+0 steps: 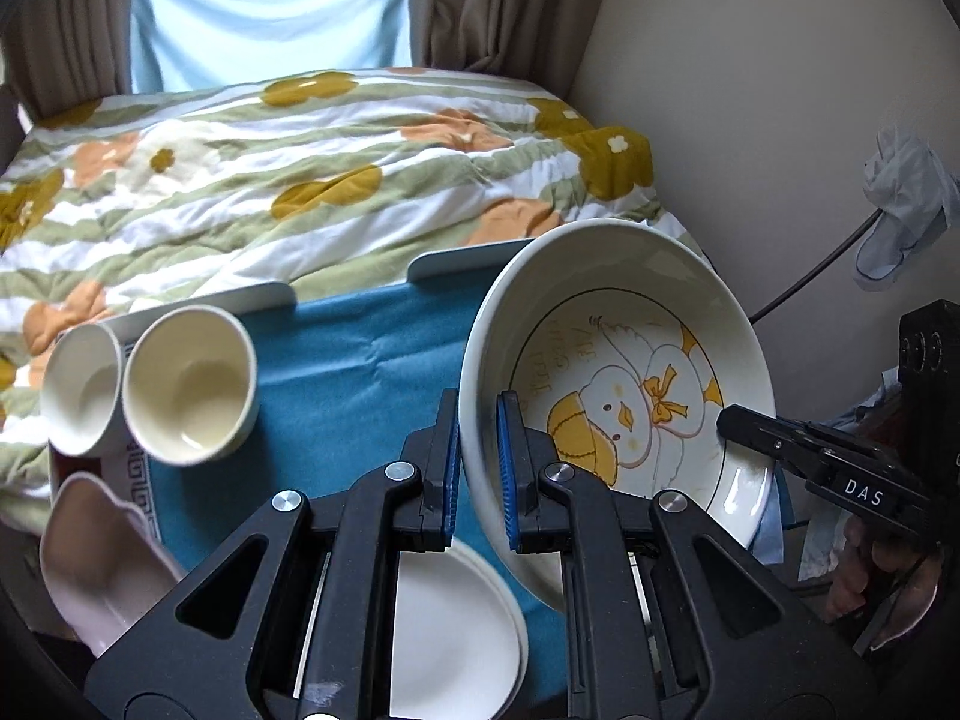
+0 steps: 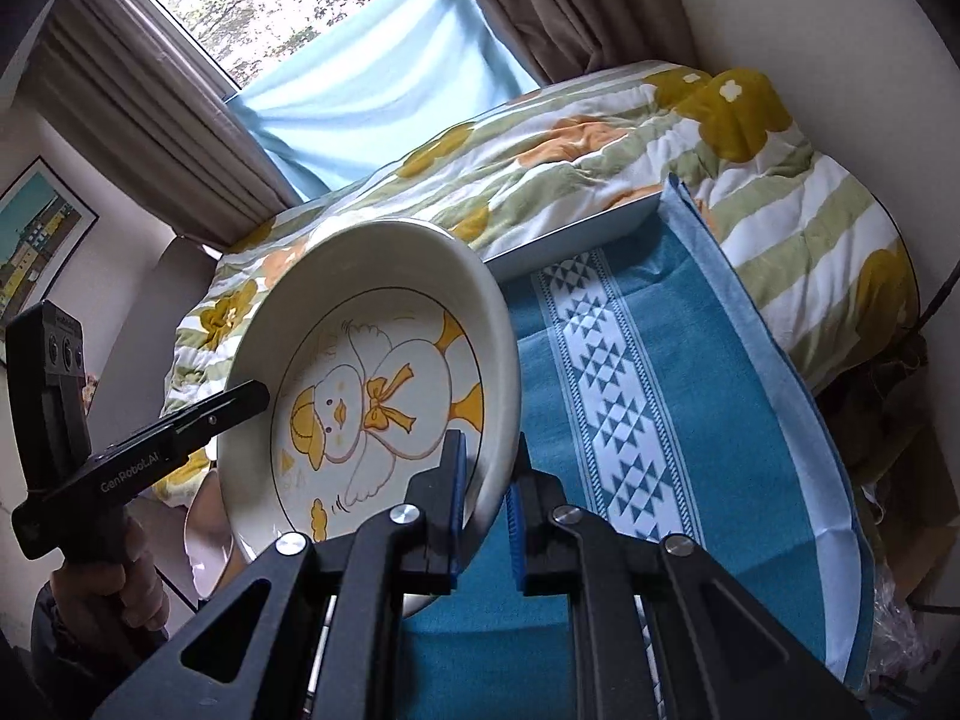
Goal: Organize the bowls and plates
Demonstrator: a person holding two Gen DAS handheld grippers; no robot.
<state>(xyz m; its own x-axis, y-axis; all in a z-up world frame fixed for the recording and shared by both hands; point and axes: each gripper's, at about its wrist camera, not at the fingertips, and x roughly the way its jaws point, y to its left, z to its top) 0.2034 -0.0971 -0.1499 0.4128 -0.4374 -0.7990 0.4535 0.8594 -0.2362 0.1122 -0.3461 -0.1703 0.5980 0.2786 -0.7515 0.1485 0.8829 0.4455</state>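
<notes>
You are holding the white ceramic duck-print bowl (image 1: 624, 384) tilted on edge: left hand-held gripper (image 1: 478, 468) pinching its left rim, right hand-held gripper (image 2: 487, 504) straddling the opposite rim; white plate stack (image 1: 450, 624) lying directly below.

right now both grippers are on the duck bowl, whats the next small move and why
Probably lower the duck bowl level toward the blue cloth before either side lets go. It is tilted steeply, with the left gripper and right gripper each straddling opposite rim sections. A white plate sits just under its low edge, so ease it down clear of that.
</notes>
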